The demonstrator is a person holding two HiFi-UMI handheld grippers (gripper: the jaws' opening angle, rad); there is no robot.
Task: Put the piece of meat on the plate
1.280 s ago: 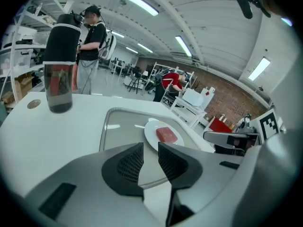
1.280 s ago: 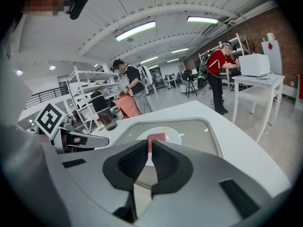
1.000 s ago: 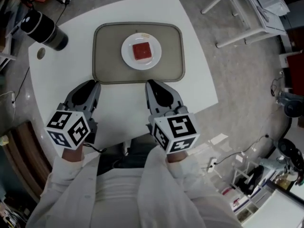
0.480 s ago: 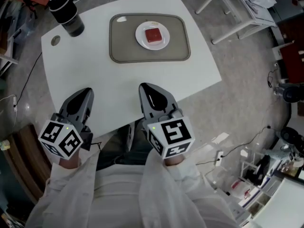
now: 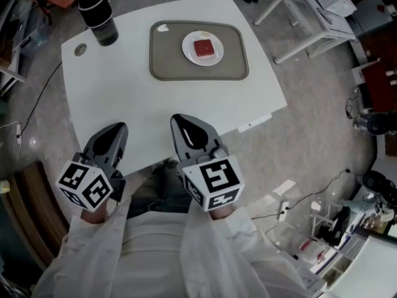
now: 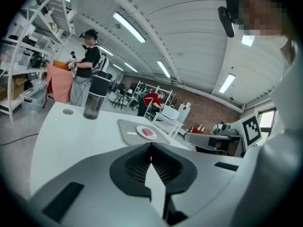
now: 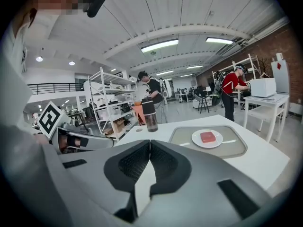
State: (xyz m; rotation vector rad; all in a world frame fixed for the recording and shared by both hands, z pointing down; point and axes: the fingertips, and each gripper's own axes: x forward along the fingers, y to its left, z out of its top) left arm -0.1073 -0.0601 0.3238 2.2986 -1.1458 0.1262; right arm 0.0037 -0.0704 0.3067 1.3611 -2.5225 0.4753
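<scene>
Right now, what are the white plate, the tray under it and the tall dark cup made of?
The plate is white and smooth, likely ceramic or plastic; hard to tell apart. The tray is dull grey-beige with a raised rim and rounded corners, probably moulded plastic. The cup has a black lid and a smoky, see-through-looking body, so probably plastic.

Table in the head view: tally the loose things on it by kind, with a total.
Tray: 1
White plate: 1
Piece of meat: 1
Dark tumbler: 1
Total: 4
</scene>
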